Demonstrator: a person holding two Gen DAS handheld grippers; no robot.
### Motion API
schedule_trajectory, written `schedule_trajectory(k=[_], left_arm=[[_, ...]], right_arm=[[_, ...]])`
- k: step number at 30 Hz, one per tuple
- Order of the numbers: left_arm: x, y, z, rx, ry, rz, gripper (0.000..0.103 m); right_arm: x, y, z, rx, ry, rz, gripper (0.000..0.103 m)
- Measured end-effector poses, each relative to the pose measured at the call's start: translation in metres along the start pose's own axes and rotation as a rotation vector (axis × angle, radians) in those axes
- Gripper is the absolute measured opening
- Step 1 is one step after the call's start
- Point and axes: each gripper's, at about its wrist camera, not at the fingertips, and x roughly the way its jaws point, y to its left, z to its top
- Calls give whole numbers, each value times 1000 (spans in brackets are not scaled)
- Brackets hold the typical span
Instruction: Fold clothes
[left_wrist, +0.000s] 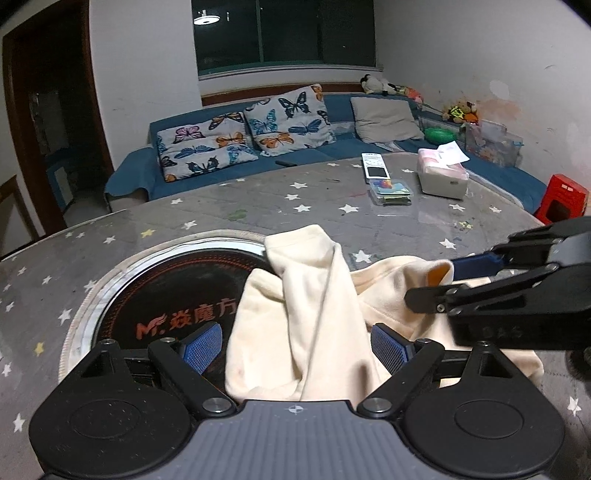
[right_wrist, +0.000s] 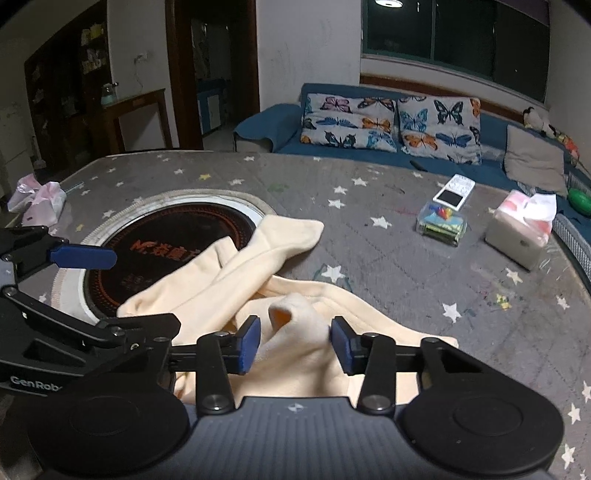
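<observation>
- My left gripper (left_wrist: 295, 349) hangs over the near edge of the grey star-printed tabletop (left_wrist: 258, 206), its blue pads spread wide on either side of a raised fold of the cream fleece garment (left_wrist: 317, 317), clamping nothing.
- My right gripper (right_wrist: 293, 341) is likewise parted, the pads (right_wrist: 248, 343) flanking a small peak of the same cloth without pinching it, as far as this angle lets me judge.
- The cream fleece garment lies crumpled at the near edge, one long limb reaching up and partly over the round black induction hob (right_wrist: 162, 251) sunk into the middle of the tabletop.
- Toward the far right edge sit a white tissue box (right_wrist: 521, 232), a clear plastic box of coloured bits (right_wrist: 441, 223) and a white remote control (right_wrist: 454, 192).
- Crumpled pink-and-white plastic bags (right_wrist: 37, 203) rest at the far left corner.
- Beyond the tabletop stands a blue sofa (left_wrist: 332, 147) with butterfly-print cushions (left_wrist: 255, 129).
</observation>
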Motion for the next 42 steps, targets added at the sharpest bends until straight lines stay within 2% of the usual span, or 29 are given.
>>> schedule_trajectory(k=[5, 8, 10, 12, 14, 17, 22, 27, 33, 37, 40, 42], left_arm=[[14, -2, 5, 4, 17, -30, 86], [26, -2, 7, -4, 45, -62, 75], [32, -2, 7, -8, 64, -89, 63], [37, -2, 5, -7, 79, -110, 40], [40, -2, 3, -7, 84, -121, 21], [35, 0, -1, -16, 65, -124, 11], [16, 6, -1, -26, -2, -98, 9], [-10, 25, -3, -72, -61, -34, 8], [-58, 65, -24, -197, -102, 63, 8], [-88, 90, -52, -282, -67, 114, 8], [-91, 104, -72, -323, -5, 126, 9], [-90, 107, -81, -326, 29, 129, 14]], right_arm=[[7, -8, -3, 22, 16, -7, 19], [4, -13, -5, 39, 6, -8, 13], [0, -16, -8, 44, -5, -10, 9], [-6, -18, -10, 50, -17, -13, 8], [-13, -22, -11, 60, -34, -27, 7], [-27, -31, -14, 81, -58, -49, 7], [-51, -49, -21, 118, -93, -100, 7], [-86, -73, -34, 176, -152, -169, 6], [-133, -103, -58, 241, -206, -268, 6], [-149, -127, -79, 297, -191, -335, 6], [-140, -143, -94, 332, -132, -358, 6], [-128, -151, -103, 351, -93, -357, 9]])
